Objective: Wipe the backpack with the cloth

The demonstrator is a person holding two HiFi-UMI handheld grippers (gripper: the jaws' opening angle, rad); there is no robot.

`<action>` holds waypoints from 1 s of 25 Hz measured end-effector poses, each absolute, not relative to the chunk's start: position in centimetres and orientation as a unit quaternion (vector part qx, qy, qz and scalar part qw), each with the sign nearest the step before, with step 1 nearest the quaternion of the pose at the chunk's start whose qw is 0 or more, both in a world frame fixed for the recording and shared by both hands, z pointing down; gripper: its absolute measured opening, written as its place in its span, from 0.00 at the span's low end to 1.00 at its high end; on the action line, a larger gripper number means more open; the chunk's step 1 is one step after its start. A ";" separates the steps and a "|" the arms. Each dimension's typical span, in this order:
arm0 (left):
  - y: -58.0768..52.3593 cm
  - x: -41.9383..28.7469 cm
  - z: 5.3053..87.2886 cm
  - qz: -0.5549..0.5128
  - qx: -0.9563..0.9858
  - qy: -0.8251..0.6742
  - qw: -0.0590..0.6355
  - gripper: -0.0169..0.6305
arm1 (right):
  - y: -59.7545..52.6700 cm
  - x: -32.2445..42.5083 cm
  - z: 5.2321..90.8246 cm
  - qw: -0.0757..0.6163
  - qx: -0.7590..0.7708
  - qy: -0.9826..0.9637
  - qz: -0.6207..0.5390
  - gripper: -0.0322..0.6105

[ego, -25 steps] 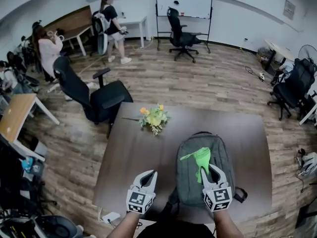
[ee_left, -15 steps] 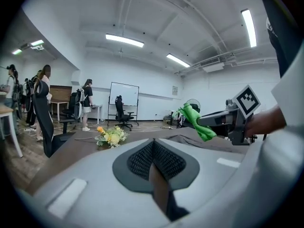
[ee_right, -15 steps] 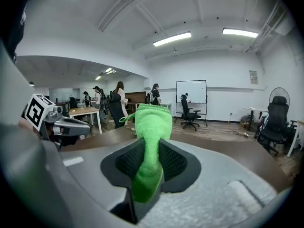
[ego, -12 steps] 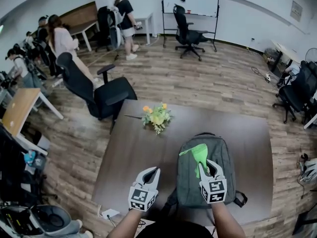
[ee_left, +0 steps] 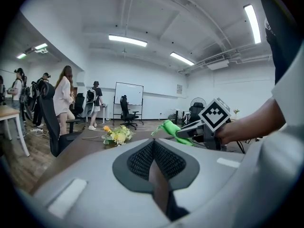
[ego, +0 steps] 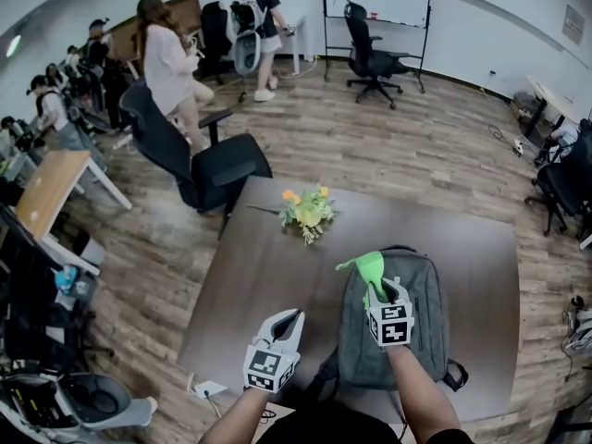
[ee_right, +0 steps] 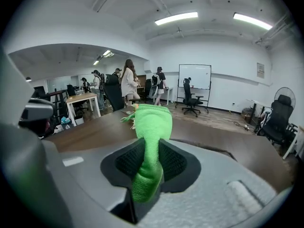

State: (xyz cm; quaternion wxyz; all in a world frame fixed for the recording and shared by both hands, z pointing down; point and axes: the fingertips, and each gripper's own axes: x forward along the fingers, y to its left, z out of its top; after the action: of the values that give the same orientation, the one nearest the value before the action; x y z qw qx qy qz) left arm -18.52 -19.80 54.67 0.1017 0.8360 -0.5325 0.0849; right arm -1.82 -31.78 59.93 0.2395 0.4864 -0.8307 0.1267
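The right hand-held gripper (ego: 383, 294), pinching the green cloth (ego: 371, 268), has slid toward the top of the grey backpack (ego: 421, 340) at the frame's lower right. A wiping stroke seems under way. The left hand-held gripper (ego: 289, 320) hangs pressed together, empty.

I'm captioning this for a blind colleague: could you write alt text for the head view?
The right tool grips a green cloth over a grey backpack lying on a brown table. The left tool, shut and empty, hovers near the table's front edge; yellow flowers lie beyond.
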 end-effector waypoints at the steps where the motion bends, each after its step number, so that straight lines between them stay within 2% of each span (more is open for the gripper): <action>1: -19.8 -18.6 54.6 0.086 0.835 -0.533 0.102 0.05 | -32.0 -2.1 60.5 0.245 0.482 -0.831 0.131 0.20; 15: -20.1 -17.7 55.1 0.096 0.840 -0.524 0.102 0.05 | -34.3 -4.0 67.1 0.320 0.457 -0.812 0.169 0.20; 25: -19.6 -17.5 56.0 0.109 0.837 -0.525 0.111 0.05 | -35.1 -3.8 68.7 0.331 0.451 -0.811 0.174 0.20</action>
State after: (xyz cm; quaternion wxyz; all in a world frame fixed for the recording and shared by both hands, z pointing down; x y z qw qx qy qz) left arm -17.51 -19.58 55.98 0.1105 0.8369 -0.5250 0.1087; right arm -3.78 -35.10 68.74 0.3307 0.4508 -0.8106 0.1741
